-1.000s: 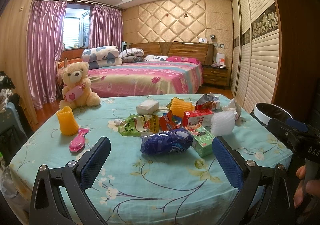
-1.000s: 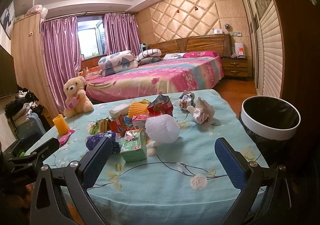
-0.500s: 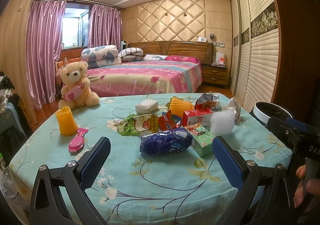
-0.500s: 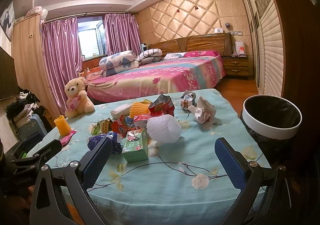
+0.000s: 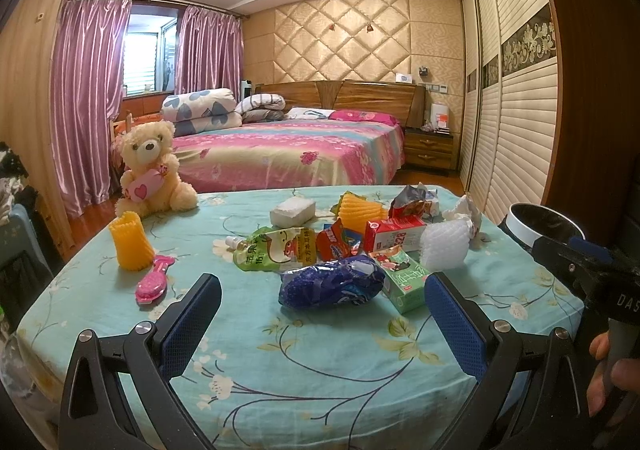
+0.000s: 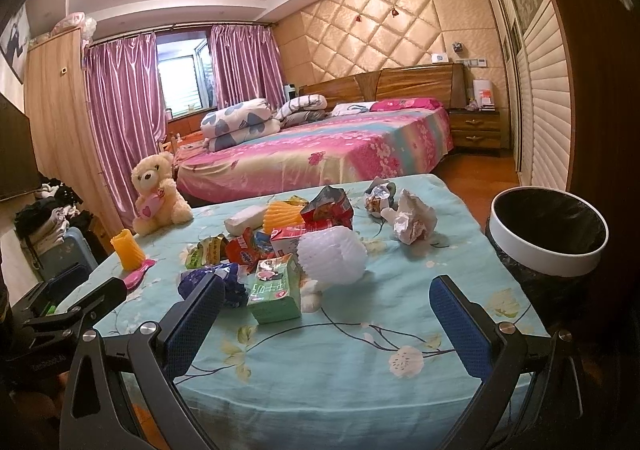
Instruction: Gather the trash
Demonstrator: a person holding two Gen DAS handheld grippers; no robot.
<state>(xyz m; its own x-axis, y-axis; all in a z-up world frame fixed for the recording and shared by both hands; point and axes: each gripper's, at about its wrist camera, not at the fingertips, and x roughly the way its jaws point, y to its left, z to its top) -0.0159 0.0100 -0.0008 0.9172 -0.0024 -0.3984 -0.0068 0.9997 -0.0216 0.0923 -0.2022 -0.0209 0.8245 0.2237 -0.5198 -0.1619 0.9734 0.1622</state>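
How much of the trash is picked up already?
None that shows. The bin has only its black liner in view, and the trash sits on the table: blue bag, green carton, white foam net, crumpled wrappers. Both the left gripper and right gripper are open and hold nothing. Everything is left to do.

We hold our left gripper (image 5: 322, 320) level and pointing forward, its two blue-padded fingers (image 5: 191, 324) spread wide with nothing between them. Our right gripper (image 6: 324, 324) sits the same way, jaws wide apart and empty, fingers (image 6: 460, 330) reaching forward. In the left wrist view, our right hand (image 5: 612, 378) wraps the right gripper's handle at the lower right edge, fingertips curled around it.
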